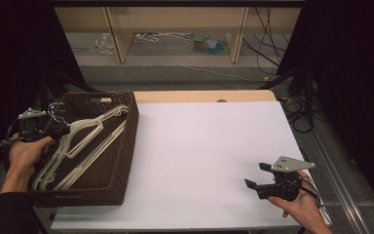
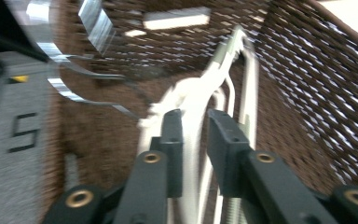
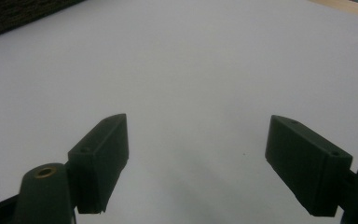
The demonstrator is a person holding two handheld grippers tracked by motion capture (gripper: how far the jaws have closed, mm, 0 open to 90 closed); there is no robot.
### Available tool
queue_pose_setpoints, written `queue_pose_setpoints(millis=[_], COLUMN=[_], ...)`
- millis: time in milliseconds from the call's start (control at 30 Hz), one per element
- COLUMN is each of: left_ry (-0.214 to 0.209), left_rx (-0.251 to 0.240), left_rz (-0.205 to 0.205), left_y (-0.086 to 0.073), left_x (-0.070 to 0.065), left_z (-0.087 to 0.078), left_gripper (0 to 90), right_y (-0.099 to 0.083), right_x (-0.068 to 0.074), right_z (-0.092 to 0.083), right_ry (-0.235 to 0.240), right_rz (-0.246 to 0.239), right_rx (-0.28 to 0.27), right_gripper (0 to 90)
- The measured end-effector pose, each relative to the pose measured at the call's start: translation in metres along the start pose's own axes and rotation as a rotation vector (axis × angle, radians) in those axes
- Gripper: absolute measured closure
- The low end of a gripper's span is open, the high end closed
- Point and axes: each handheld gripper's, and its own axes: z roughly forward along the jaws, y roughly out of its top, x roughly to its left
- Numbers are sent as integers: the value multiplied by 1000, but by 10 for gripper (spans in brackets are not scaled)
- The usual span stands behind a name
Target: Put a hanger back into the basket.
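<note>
Left gripper (image 1: 61, 129) reaches into the brown wicker basket (image 1: 126, 146) at the table's left edge, over a pile of white plastic hangers (image 1: 80, 148) lying tangled inside. In the left gripper view the jaws stand narrowly apart, astride a white hanger's arm (image 2: 193, 105); that picture is blurred, so I cannot tell whether the pads press on it. Right gripper (image 1: 255, 176) rests at the near right on the white tabletop (image 1: 199, 146), jaws wide, nothing between them. Risks, as I judge them: the hangers interlock, and the metal hooks (image 1: 56, 111) crowd the far left corner, so lifting one may drag its neighbours up or snag a hook on the weave. A narrow bite on a smooth thin arm may slip or let the hanger swing.
</note>
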Motion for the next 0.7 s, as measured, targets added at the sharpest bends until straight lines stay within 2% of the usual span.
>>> queue_pose_setpoints(millis=[67, 133, 167, 233, 433, 600, 667, 700], left_ry=[-2, -5, -9, -30, -138, -188, -195, -201], left_rx=[-8, -17, -31, -63, -125, -165, -175, -182], left_rz=[-1, 22, 20, 22, 54, 75, 87, 91], left_y=[-1, -1, -1, -2, -6, -7, -7, -8], left_x=[1, -3, -7, -15, -43, -67, -78, -84], left_z=[-4, -7, -9, -12, -23, -34, -36, -38], left_gripper=[697, 686, 675, 642, 567, 502, 469, 458], right_y=[0, 0, 1, 1, 2, 3, 4, 4], right_x=[0, 1, 2, 2, 3, 3, 4, 5], right_z=[0, 0, -1, 0, -1, -2, -4, -4], right_ry=[2, -2, -5, -5, -13, -31, -35, -30], right_rz=[4, 6, 8, 1, -3, -1, -1, 7], right_rx=[2, -4, 3, -15, -39, -66, -62, -78], right_gripper=[225, 226, 226, 226, 226, 226, 226, 226])
